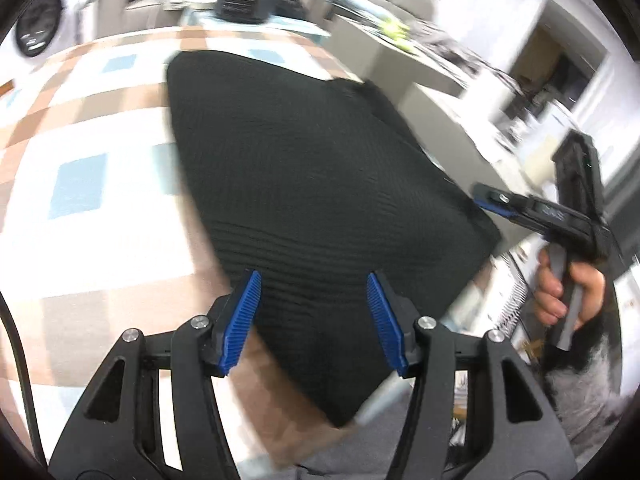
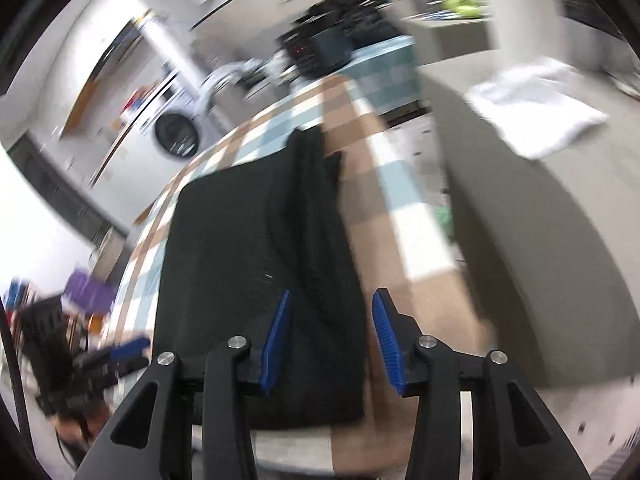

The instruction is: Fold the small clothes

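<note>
The folded black garment [image 1: 304,184] lies flat on the checked tabletop [image 1: 80,120], reaching its near edge. Both the left gripper [image 1: 314,320] and right gripper [image 2: 330,336] hover above it, fingers apart and empty.

The left hand-held gripper [image 1: 314,320] points steeply downward with its blue ribbed pads [image 1: 242,324] standing apart, nothing pressed between them; the right hand-held gripper [image 2: 330,338] is tilted down likewise, its blue pads [image 2: 276,344] parted and empty; in the left wrist view the right hand-held gripper shows from the side at the right edge, its finger reaching leftward, and the person's right hand [image 1: 568,292] wraps its grey handle with fingers curled round; the left hand-held gripper appears blurred at the lower left of the right wrist view.
</note>
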`<move>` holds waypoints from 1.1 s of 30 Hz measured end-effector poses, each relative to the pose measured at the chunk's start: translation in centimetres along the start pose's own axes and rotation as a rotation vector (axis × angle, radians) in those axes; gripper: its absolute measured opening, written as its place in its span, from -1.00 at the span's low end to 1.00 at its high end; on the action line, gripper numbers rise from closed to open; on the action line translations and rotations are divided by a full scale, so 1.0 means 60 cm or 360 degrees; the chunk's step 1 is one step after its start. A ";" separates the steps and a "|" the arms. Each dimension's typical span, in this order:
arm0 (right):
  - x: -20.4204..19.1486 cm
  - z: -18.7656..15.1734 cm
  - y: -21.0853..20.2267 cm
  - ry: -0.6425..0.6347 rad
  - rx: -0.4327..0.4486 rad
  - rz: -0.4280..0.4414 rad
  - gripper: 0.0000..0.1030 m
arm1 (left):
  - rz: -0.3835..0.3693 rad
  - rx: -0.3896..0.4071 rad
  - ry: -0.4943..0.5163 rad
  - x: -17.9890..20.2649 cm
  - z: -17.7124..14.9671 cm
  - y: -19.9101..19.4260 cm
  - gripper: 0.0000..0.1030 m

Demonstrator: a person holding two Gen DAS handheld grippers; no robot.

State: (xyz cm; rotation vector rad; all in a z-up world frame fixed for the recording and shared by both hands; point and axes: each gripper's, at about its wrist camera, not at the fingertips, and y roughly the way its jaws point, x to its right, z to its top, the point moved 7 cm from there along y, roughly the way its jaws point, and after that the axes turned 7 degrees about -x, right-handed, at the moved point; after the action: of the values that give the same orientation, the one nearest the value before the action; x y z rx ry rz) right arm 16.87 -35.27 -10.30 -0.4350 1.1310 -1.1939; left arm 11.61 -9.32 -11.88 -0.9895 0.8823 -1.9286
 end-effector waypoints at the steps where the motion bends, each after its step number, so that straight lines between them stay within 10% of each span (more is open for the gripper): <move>1: -0.008 0.004 0.012 -0.0040 -0.0038 0.0027 -0.05 | 0.0044 -0.0003 -0.0036 -0.016 0.005 0.003 0.03; 6: -0.024 0.014 0.069 -0.0232 -0.0197 -0.0078 -0.01 | 0.0041 -0.0037 -0.0192 -0.063 0.016 0.020 0.03; 10: -0.038 0.005 0.091 -0.0293 -0.0233 -0.0070 -0.40 | 0.0087 -0.0042 -0.0178 -0.067 0.025 0.033 0.03; 33: -0.189 0.086 0.222 -0.0215 -0.0129 -0.0096 -0.45 | 0.0425 0.0131 -0.0318 -0.233 0.074 -0.038 0.03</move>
State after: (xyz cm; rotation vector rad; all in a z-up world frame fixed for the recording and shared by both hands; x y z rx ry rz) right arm 28.62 -21.72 -13.32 -0.6070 1.0583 -1.1559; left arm 20.20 2.76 -12.39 -0.9454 0.7717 -1.5986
